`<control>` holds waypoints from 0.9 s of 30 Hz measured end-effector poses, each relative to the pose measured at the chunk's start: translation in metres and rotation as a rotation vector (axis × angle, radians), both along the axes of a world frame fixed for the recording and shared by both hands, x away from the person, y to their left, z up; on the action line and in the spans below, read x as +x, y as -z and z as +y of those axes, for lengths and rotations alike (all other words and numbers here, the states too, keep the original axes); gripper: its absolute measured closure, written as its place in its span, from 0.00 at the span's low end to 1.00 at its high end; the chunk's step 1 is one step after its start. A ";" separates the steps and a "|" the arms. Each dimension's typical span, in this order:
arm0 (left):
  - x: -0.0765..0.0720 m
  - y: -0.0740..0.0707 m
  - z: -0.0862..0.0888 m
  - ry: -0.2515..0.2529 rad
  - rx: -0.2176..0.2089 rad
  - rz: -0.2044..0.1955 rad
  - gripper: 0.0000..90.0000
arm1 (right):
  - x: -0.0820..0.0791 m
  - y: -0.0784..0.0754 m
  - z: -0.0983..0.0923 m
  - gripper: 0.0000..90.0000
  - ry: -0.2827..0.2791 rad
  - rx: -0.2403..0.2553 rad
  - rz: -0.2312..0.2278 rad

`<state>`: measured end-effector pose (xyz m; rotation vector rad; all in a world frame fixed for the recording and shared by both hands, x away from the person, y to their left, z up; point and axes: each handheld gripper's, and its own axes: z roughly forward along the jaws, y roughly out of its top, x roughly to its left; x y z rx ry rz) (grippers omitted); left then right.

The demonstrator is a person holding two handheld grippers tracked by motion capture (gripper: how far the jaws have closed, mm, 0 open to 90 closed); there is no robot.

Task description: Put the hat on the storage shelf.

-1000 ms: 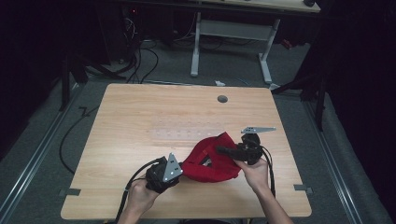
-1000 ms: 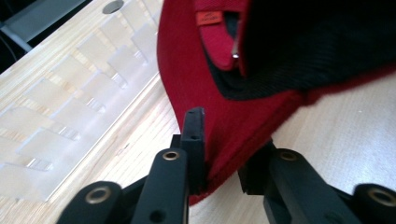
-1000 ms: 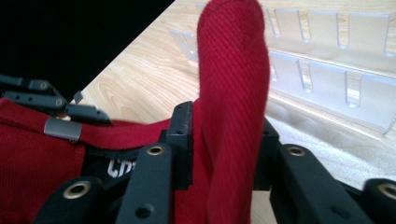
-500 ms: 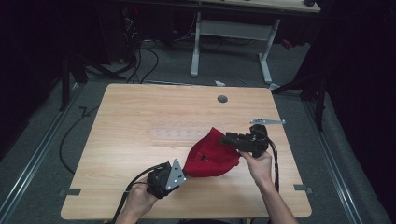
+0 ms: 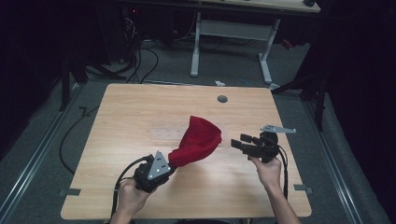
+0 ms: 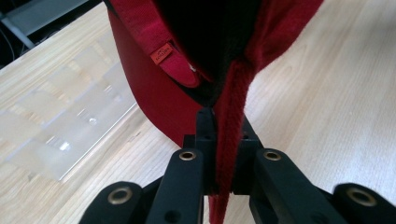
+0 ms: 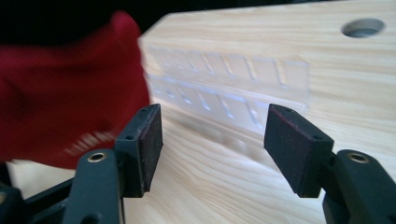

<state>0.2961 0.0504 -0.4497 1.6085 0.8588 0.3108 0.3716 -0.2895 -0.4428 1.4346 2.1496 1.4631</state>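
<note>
The left gripper was clamped tight on the hem of a red cloth, which stood lifted off the table near its middle front, above a clear tray. The right gripper hovered just right of the cloth, jaws wide apart and holding nothing.
</note>
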 end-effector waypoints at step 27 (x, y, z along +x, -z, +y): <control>0.042 -0.022 0.043 -0.119 -0.271 0.063 0.94 | -0.001 0.088 0.016 0.37 0.147 -0.420 -0.007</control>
